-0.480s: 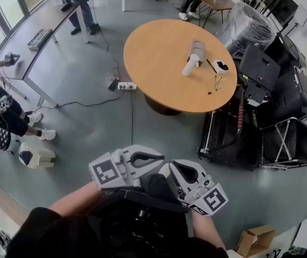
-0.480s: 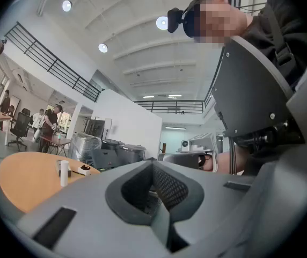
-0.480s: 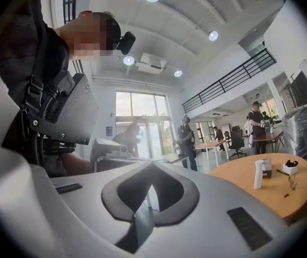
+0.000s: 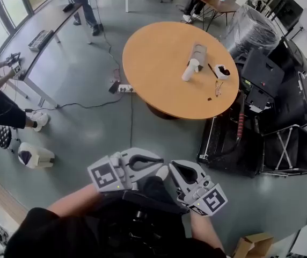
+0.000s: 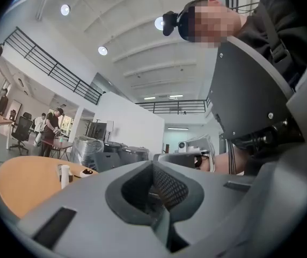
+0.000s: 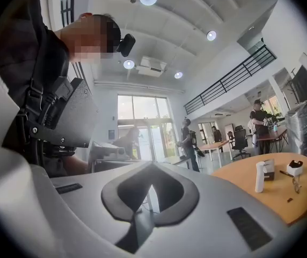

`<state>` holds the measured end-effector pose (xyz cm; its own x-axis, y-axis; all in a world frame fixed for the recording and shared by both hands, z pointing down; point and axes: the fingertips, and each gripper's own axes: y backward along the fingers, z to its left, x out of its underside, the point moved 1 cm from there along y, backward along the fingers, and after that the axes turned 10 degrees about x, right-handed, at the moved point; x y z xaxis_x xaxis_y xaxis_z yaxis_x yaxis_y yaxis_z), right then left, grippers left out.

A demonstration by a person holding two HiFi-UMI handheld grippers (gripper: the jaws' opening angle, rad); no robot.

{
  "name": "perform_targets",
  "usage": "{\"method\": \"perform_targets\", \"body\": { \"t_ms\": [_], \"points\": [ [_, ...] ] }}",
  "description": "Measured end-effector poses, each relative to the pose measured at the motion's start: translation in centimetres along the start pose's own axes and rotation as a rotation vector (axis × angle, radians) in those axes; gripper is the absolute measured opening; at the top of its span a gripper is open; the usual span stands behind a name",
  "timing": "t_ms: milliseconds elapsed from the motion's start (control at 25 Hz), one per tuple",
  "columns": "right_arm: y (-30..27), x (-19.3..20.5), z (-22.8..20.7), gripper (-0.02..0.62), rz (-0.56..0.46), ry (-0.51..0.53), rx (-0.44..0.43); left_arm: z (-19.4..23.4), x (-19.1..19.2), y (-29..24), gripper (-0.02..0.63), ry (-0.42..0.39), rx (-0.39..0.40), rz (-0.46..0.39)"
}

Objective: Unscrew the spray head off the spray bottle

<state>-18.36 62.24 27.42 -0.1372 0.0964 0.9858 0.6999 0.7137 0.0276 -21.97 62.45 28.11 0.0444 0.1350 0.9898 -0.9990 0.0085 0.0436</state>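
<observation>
The white spray bottle stands upright on the round orange table, far ahead of me. It also shows small in the left gripper view as spray bottle and in the right gripper view as spray bottle. Both grippers are held close to the person's chest, well away from the table. My left gripper and right gripper point toward each other, tips nearly touching. The left gripper has its jaws shut with nothing between them, and the same holds for the right gripper.
On the table by the bottle lie a grey box, a small white object, a pen and glasses. Black cases crowd the table's right side. A power strip and cable lie on the floor. People stand by a long grey table.
The grippers stay together at the chest, hardly moved. The person at the far left has shifted position, and the head view has tilted slightly.
</observation>
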Motion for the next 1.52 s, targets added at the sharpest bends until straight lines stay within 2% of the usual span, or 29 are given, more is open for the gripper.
{"method": "perform_targets", "body": {
  "t_ms": [640, 1160, 1400, 1520],
  "points": [
    [-1.5, -3.0, -15.9, -0.005, 0.011, 0.079, -0.09, 12.4, -1.7, -10.9, 0.002, -0.017, -0.055, 0.027],
    [1.3, -3.7, -26.2, -0.003, 0.047, 0.075, -0.162, 17.8, -1.3, -20.5, 0.002, -0.021, -0.093, 0.044],
    [2.8, -3.8, -28.7, -0.003, 0.049, 0.046, -0.212, 18.1, -0.4, -23.7, 0.003, -0.04, -0.119, 0.091],
    [3.0, -3.5, -29.7, -0.003, 0.063, 0.039, -0.224, 18.5, -0.4, -24.5, 0.005, -0.052, -0.128, 0.082]
  ]
}}
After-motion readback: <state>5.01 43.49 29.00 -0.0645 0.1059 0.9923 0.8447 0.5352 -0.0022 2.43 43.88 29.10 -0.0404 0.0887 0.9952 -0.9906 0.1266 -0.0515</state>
